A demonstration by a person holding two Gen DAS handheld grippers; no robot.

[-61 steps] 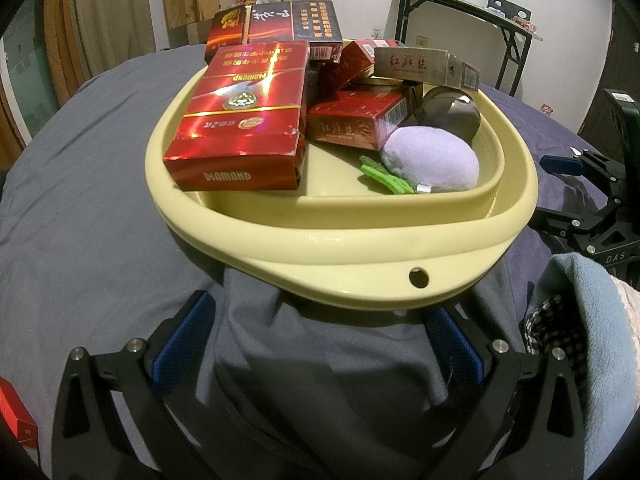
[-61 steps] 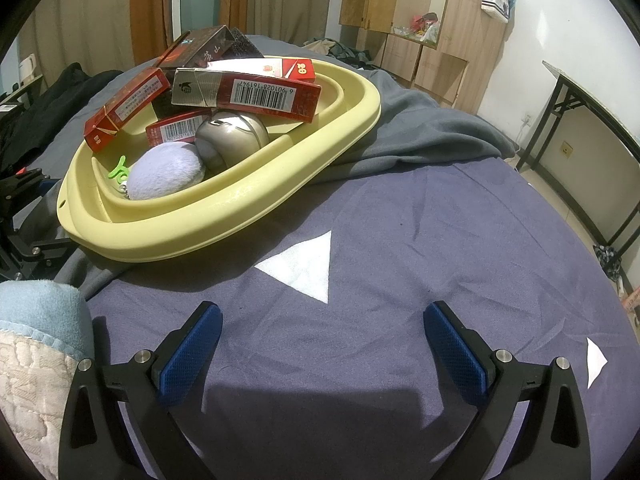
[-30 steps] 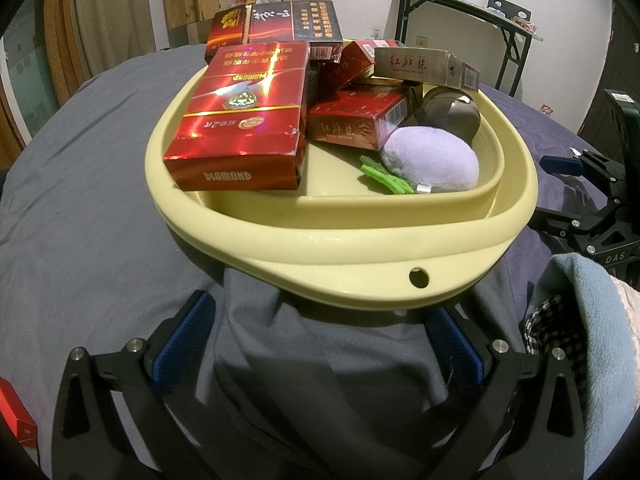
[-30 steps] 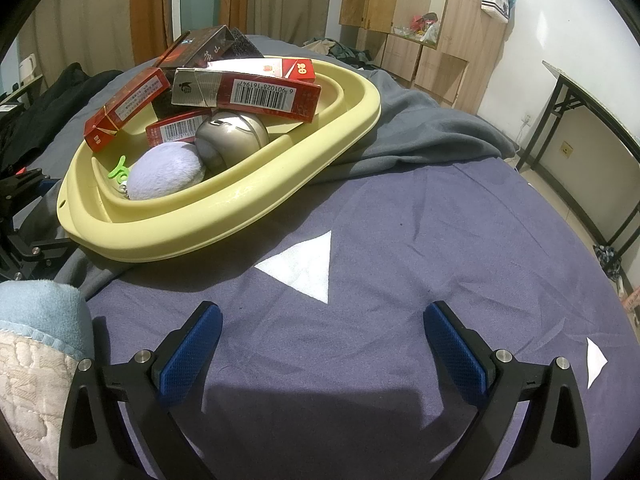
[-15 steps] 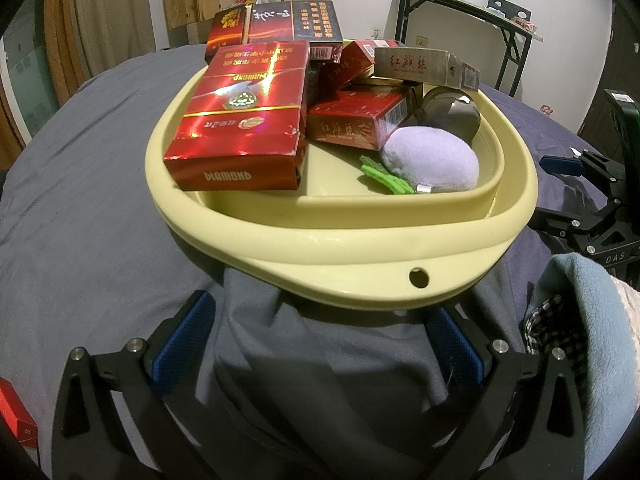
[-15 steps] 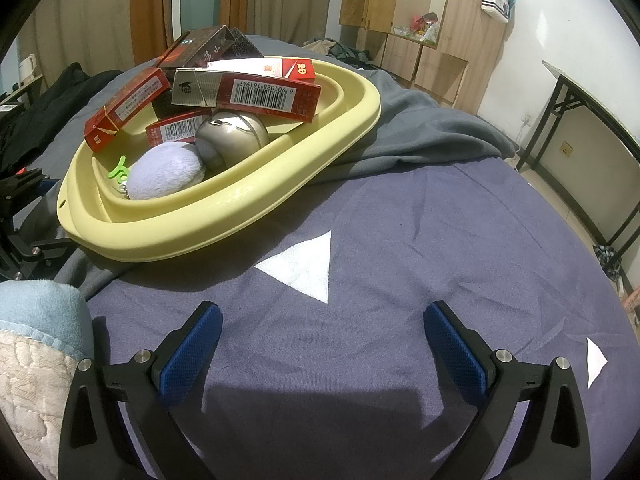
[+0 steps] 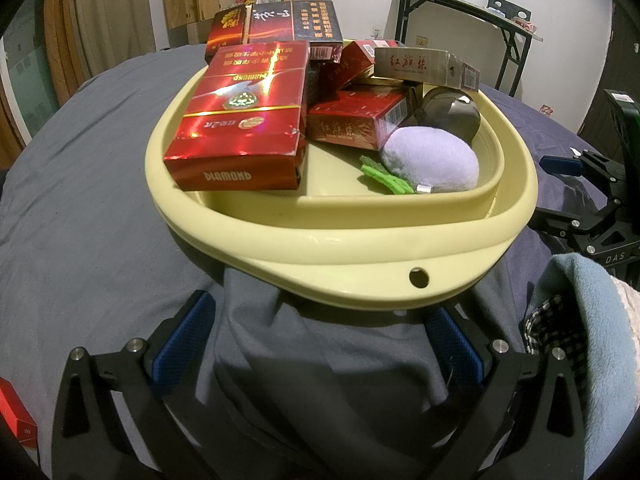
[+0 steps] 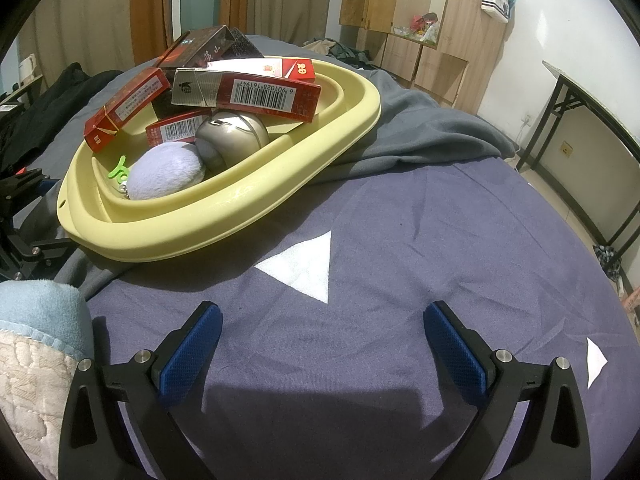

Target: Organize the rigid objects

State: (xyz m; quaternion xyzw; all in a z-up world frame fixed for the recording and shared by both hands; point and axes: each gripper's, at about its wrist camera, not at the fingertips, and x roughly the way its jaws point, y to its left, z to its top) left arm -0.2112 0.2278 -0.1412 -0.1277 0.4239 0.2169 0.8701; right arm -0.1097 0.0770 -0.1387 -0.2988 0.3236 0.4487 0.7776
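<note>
A pale yellow basin (image 7: 360, 240) (image 8: 224, 216) rests on grey cloth on the bed. It holds several red cigarette boxes, the largest marked DIAMOND (image 7: 240, 120), a purple plush pouch (image 7: 430, 164) (image 8: 164, 174), a green clip (image 7: 386, 178) and a round metal object (image 7: 450, 112) (image 8: 232, 136). My left gripper (image 7: 318, 344) is open and empty just below the basin's near rim. My right gripper (image 8: 320, 348) is open and empty over the blue sheet, to the right of the basin.
A grey garment (image 7: 320, 360) lies under the basin. A blue towel (image 7: 584, 320) sits at the right of the left wrist view. A red box (image 7: 14, 420) lies at its lower left edge. White triangles (image 8: 304, 266) mark the sheet. A folding table (image 8: 592, 120) stands at right.
</note>
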